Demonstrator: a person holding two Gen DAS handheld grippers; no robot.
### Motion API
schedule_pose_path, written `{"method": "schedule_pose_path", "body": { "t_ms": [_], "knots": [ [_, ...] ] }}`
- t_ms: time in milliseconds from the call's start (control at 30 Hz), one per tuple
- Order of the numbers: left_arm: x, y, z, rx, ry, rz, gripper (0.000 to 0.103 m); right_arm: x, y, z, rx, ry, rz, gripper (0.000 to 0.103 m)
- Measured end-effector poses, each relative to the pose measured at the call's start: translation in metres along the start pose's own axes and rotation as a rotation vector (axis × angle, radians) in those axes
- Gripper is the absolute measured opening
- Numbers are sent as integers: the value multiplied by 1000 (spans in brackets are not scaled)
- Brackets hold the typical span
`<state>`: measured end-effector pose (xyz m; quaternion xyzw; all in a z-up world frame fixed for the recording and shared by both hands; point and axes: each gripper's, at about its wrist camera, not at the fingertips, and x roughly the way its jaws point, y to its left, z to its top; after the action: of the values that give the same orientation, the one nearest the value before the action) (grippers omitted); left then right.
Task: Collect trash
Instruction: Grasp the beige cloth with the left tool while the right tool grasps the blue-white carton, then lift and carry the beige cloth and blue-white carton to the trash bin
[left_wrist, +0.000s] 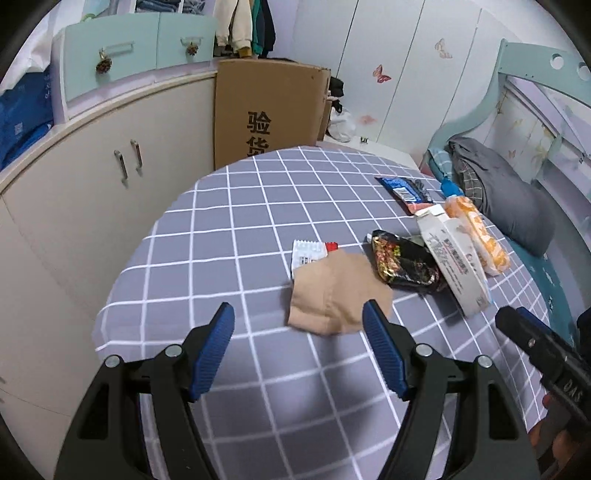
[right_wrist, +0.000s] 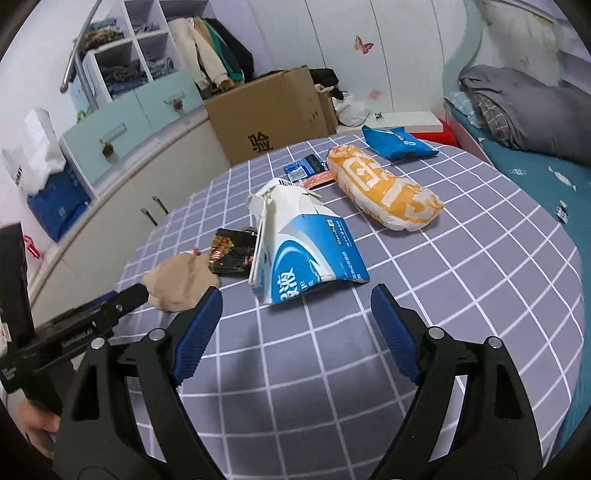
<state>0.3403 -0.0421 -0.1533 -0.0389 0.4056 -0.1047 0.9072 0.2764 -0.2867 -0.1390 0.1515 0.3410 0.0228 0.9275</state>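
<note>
Trash lies on a table with a grey checked cloth (left_wrist: 240, 229). A crumpled brown paper bag (left_wrist: 338, 295) lies nearest, just ahead of my open, empty left gripper (left_wrist: 298, 317). Behind it are a white and red sachet (left_wrist: 308, 253), a black snack wrapper (left_wrist: 402, 262), a torn white and blue carton (right_wrist: 299, 247), an orange and white bag (right_wrist: 384, 188), a dark blue wrapper (right_wrist: 306, 167) and a blue packet (right_wrist: 397, 142). My right gripper (right_wrist: 297, 301) is open and empty, just short of the carton.
A large cardboard box (left_wrist: 267, 110) stands on the floor behind the table. A beige cabinet (left_wrist: 92, 177) runs along the left. A bed with a grey quilt (right_wrist: 524, 107) is at the right. The table's near part (right_wrist: 332, 387) is bare cloth.
</note>
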Motion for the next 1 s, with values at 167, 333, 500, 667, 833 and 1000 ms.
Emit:
{"method": "schedule_pose_path", "body": {
  "t_ms": [167, 333, 500, 667, 833, 1000],
  "knots": [
    [18, 1, 6, -34, 16, -21, 70, 16, -1, 11, 8, 15, 9, 84],
    [34, -8, 6, -8, 38, -1, 55, 31, -10, 20, 32, 26, 2, 85],
    [36, -9, 8, -22, 50, -34, 20, 47, -16, 22, 64, 87, 26, 85],
    [27, -5, 1, -55, 42, -86, 14, 52, -20, 25, 79, 98, 53, 84],
    [9, -6, -9, -55, 14, -98, 12, 51, -16, 24, 50, 104, 37, 81],
    [-14, -1, -15, -55, -19, -116, 12, 40, -18, 17, 59, 83, 37, 79]
  ]
}}
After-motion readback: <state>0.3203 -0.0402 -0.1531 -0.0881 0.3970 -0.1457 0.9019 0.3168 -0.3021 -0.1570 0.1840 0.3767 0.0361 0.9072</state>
